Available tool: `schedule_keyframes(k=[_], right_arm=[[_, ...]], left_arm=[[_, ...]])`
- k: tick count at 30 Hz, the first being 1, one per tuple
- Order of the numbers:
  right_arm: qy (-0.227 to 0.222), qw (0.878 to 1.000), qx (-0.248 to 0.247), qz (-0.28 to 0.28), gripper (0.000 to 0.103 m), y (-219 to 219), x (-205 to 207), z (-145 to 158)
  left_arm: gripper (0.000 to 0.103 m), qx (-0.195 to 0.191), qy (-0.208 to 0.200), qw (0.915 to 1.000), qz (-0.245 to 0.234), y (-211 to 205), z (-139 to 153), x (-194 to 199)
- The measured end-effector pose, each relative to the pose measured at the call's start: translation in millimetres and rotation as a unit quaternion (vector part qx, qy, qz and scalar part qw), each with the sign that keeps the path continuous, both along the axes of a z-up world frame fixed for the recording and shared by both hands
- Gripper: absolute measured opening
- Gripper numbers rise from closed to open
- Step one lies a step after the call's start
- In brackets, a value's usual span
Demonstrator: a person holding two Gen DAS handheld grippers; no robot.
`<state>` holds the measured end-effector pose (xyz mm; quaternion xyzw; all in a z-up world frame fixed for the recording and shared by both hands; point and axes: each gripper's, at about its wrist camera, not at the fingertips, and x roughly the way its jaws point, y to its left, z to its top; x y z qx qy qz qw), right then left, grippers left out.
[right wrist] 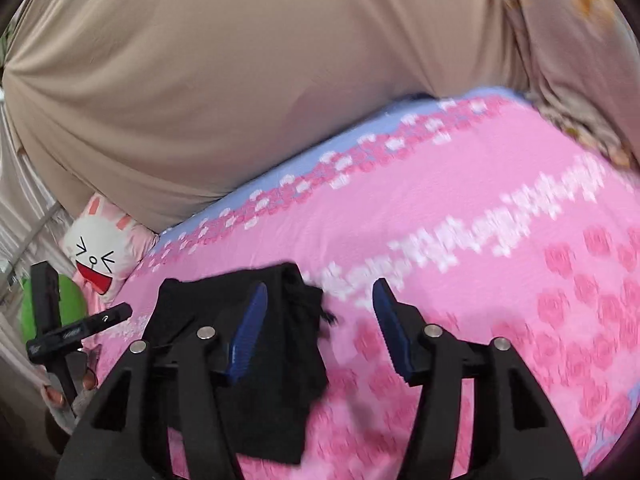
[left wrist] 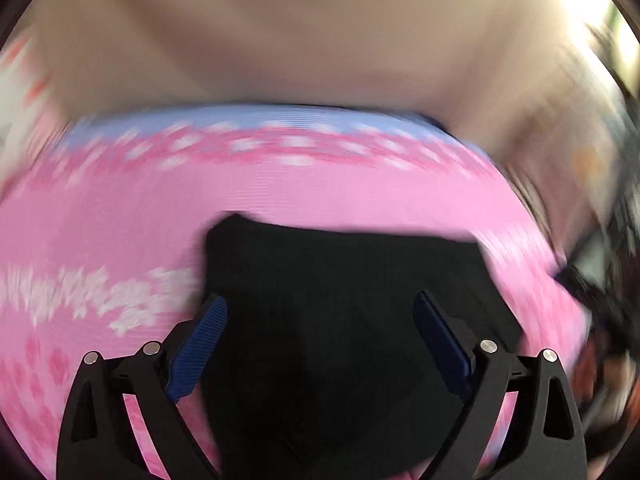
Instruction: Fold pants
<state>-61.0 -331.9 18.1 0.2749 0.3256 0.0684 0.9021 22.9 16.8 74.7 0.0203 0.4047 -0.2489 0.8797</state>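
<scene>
Both grippers hang spread wide over the black pants, holding nothing. From the left wrist view, the left gripper has its blue pads on either side of the folded pants, which lie on a pink flowered bedsheet; whether the pads touch the cloth cannot be told, and the picture is blurred. Beyond the pants, past the sheet's pale blue border, rises a beige curtain. From the right wrist view, the right gripper sits at the right end of the pants: its left finger is over the dark cloth, its right finger over bare bedsheet. Left of the pants lie a rabbit-face pillow and the other black handheld device. The curtain fills the space beyond the pants.
</scene>
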Motion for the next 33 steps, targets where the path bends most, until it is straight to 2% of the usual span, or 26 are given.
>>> schedule_keyframes(k=[3,5,6,7,10,11,13,14,15,16,17,18,19,20,22,23,25,30,32,33], right_arm=[[0.005,0.996,0.041,0.077,0.054,20,-16,-22],[0.014,0.993,0.059,0.103,0.053,33,-18,-31],[0.024,0.992,0.053,0.112,0.048,40,-16,-38],[0.034,0.991,0.046,0.117,0.035,44,-12,-45],[0.037,0.989,0.064,0.128,0.010,44,-2,-51],[0.023,0.987,0.082,0.136,0.007,39,-1,-46],[-0.021,0.975,0.144,0.166,0.004,33,6,-30],[-0.038,0.970,0.159,0.179,0.004,32,11,-22],[-0.048,0.967,0.166,0.189,0.004,33,15,-17],[-0.053,0.964,0.167,0.199,0.005,34,21,-14],[-0.056,0.964,0.160,0.206,0.007,35,26,-13],[-0.062,0.968,0.145,0.196,0.008,31,28,-11],[-0.065,0.972,0.139,0.179,0.011,23,30,-11],[-0.067,0.978,0.124,0.155,0.012,13,32,-13],[-0.061,0.990,0.063,0.110,0.037,0,34,-16],[-0.045,0.994,0.015,0.094,0.040,-2,42,-21],[-0.026,0.995,-0.020,0.096,0.041,0,52,-30],[0.006,0.990,-0.021,0.139,0.041,17,97,-58],[0.016,0.988,-0.019,0.150,0.029,20,106,-65],[0.008,0.987,-0.027,0.156,0.007,24,105,-61]], left_arm=[[0.092,0.032,0.004,0.9952,-0.093,-58,-11,-40],[0.092,0.055,-0.001,0.9916,-0.117,-85,-23,-55],[0.092,0.077,-0.016,0.9894,-0.122,-101,-30,-64],[0.092,0.094,-0.027,0.9876,-0.123,-112,-34,-68],[0.092,0.148,-0.060,0.9794,-0.124,-138,-49,-81],[0.092,0.167,-0.074,0.9752,-0.125,-146,-54,-85],[0.092,0.187,-0.085,0.9706,-0.126,-154,-62,-82],[0.092,0.184,-0.086,0.9712,-0.125,-157,-63,-78],[0.085,0.179,-0.085,0.9725,-0.122,-156,-62,-72],[0.063,0.171,-0.086,0.9750,-0.113,-154,-58,-68],[0.049,0.167,-0.085,0.9770,-0.103,-152,-54,-61],[0.026,0.155,-0.075,0.9805,-0.094,-146,-46,-49],[0.021,0.136,-0.057,0.9845,-0.094,-142,-41,-40],[0.020,0.106,-0.035,0.9893,-0.094,-135,-34,-29],[0.016,0.066,-0.022,0.9941,-0.083,-123,-18,-12],[0.016,0.056,-0.024,0.9950,-0.079,-119,-10,-9],[0.016,0.039,-0.027,0.9960,-0.075,-112,3,-2],[0.016,0.035,-0.035,0.9965,-0.068,-110,13,4],[0.016,0.032,-0.032,0.9969,-0.064,-107,13,7],[0.016,0.030,-0.033,0.9971,-0.061,-105,14,8]])
